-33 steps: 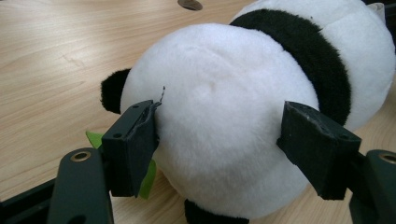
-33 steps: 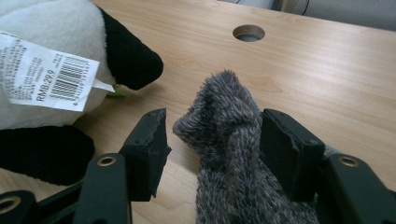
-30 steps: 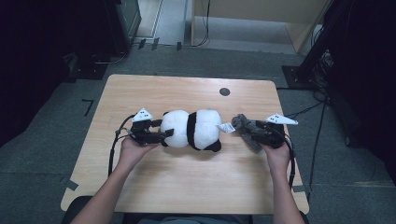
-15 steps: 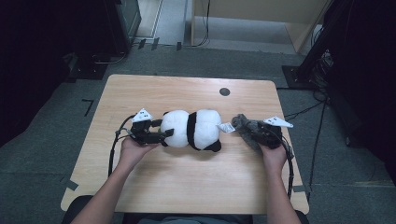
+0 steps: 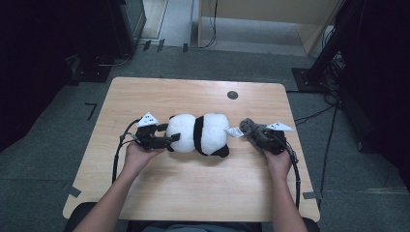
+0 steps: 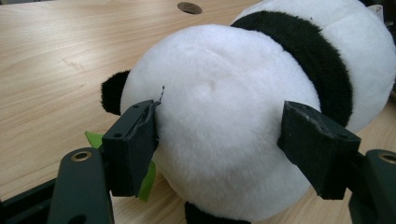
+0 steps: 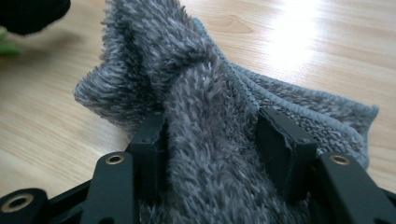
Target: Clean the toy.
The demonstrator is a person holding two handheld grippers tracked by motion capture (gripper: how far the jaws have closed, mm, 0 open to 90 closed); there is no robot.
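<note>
A black-and-white panda plush [image 5: 200, 134] lies on its side in the middle of the wooden table [image 5: 193, 193]. My left gripper [image 5: 164, 140] is at its left end. In the left gripper view the two jaws press on either side of the panda's round white head [image 6: 224, 93], so the left gripper [image 6: 219, 144] is shut on it. Just right of the plush, my right gripper [image 5: 261, 136] is shut on a fluffy grey cloth [image 5: 247, 126]. The cloth [image 7: 187, 70] bunches up between that gripper's [image 7: 212, 140] jaws.
A white tag [image 5: 235, 131] sticks out of the panda toward the cloth. A green felt piece [image 6: 147, 179] peeks from under the head. A round cable hole [image 5: 232, 94] sits at the table's back. Dark equipment and cables stand on the floor around the table.
My right gripper has shifted a little to the left with the grey cloth, closer to the panda. The left gripper and the plush have stayed put.
</note>
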